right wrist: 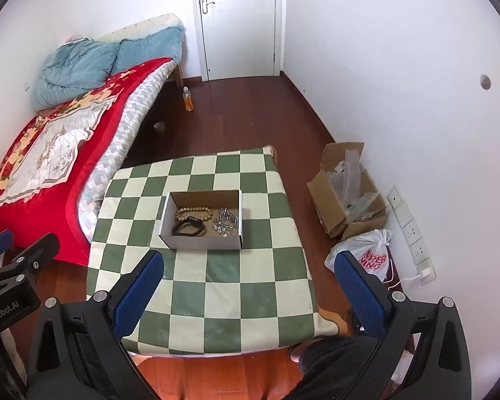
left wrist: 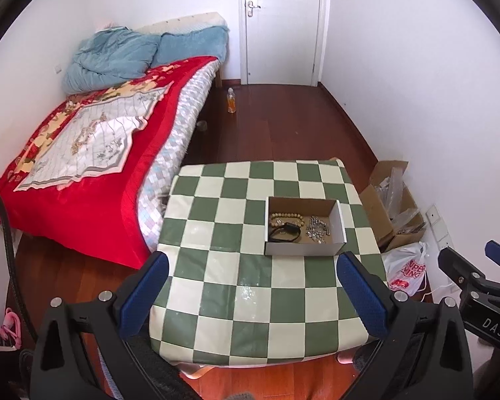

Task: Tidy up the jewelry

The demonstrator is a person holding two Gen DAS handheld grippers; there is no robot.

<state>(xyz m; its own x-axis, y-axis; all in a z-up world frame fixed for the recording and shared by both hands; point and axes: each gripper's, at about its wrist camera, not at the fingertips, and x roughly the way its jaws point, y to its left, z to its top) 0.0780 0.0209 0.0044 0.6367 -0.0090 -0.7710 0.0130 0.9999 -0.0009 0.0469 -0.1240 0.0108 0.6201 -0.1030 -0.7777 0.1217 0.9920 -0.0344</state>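
Jewelry sits together in one small cardboard box [left wrist: 305,233] on the green-and-cream checkered table [left wrist: 236,286]: one string of wooden beads [left wrist: 285,217], one black band [left wrist: 285,232] and one tangle of silver chain [left wrist: 318,226]. Seen from the left wrist, the left gripper [left wrist: 253,295] hovers above the table's near edge, jaws spread wide and holding nothing. One bed [left wrist: 83,153] stands to the left.

From the right wrist, the same three pieces lie in the box [right wrist: 203,230] at the table's [right wrist: 216,293] middle. The right gripper [right wrist: 248,291] hangs short of the box, jaws wide apart and empty. One orange bottle [right wrist: 188,99] stands on the floor.
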